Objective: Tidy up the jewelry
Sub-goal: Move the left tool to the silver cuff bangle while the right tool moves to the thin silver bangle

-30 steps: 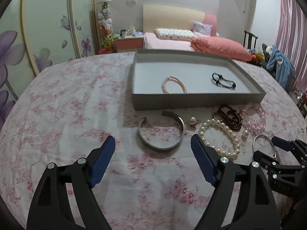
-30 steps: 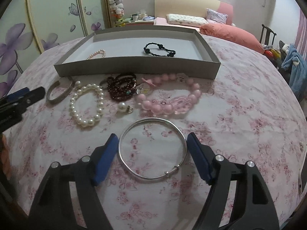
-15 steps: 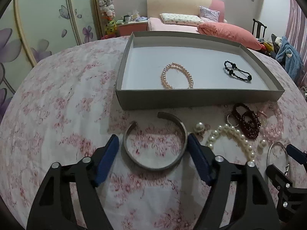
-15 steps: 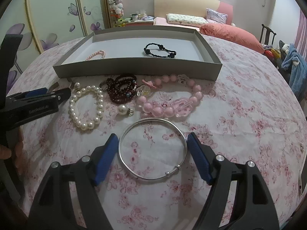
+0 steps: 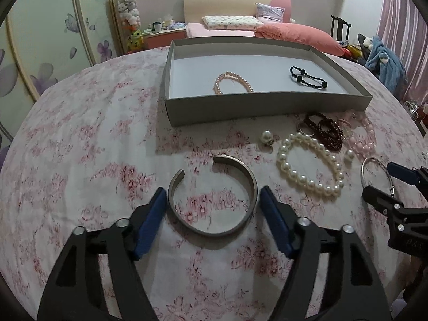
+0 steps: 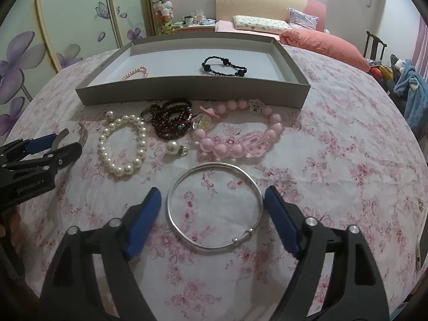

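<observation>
My left gripper (image 5: 212,195) is open, its blue pads on either side of a silver open cuff bracelet (image 5: 248,184) lying on the floral cloth. My right gripper (image 6: 214,196) is open around a thin silver bangle (image 6: 256,187), also flat on the cloth. A grey tray (image 5: 267,104) holds a small pink pearl bracelet (image 5: 232,81) and a black bead bracelet (image 5: 307,77). In front of the tray lie a white pearl bracelet (image 6: 121,144), a dark red bead bracelet (image 6: 171,119) and a pink bead bracelet (image 6: 240,139).
Loose pearl earrings (image 6: 175,148) lie among the bracelets. The table is round, covered with a pink floral cloth (image 5: 93,147). A bed with pink pillows (image 6: 321,42) and a chair with clothes (image 6: 409,85) stand behind the table.
My left gripper has moved forward and down until its open pads flank the silver cuff. The right gripper has stayed around the thin bangle.
</observation>
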`<state>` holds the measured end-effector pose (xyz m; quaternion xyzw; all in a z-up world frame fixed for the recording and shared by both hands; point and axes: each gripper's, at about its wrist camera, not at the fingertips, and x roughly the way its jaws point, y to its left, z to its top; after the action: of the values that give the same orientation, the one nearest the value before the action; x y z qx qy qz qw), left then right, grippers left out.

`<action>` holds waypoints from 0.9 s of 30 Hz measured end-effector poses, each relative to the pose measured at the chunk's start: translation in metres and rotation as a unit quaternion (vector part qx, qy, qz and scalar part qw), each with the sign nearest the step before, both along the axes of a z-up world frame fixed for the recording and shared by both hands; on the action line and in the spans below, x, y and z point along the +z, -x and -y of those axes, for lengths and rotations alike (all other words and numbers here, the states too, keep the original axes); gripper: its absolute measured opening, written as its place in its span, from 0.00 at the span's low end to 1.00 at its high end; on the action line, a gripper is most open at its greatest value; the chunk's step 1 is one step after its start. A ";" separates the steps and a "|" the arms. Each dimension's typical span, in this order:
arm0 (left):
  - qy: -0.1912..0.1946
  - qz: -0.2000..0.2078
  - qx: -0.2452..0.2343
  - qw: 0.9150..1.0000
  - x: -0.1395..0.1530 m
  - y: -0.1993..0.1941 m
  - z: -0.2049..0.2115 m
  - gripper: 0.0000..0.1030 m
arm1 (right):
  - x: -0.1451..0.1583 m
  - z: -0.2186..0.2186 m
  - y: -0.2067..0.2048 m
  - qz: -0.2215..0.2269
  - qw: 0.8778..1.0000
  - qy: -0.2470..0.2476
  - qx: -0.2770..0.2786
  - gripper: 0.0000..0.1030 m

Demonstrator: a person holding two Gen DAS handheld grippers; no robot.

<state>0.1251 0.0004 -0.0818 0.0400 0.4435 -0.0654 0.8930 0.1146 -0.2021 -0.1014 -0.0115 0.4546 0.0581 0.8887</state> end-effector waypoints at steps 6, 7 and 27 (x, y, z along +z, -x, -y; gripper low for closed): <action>0.000 0.003 0.009 1.000 -0.002 -0.002 0.003 0.74 | -0.002 0.001 0.001 -0.002 1.000 0.003 0.004 0.81; -0.002 0.003 0.010 1.000 -0.002 -0.002 0.003 0.74 | -0.002 0.002 0.001 -0.002 1.000 0.003 0.005 0.81; -0.008 0.004 0.012 1.000 -0.001 -0.007 0.003 0.67 | 0.001 0.006 -0.010 -0.035 0.998 0.017 0.055 0.76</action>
<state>0.1326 -0.0023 -0.0829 0.0425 0.4408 -0.0508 0.8951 0.1250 -0.2078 -0.1005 -0.0495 0.4851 0.0990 0.8674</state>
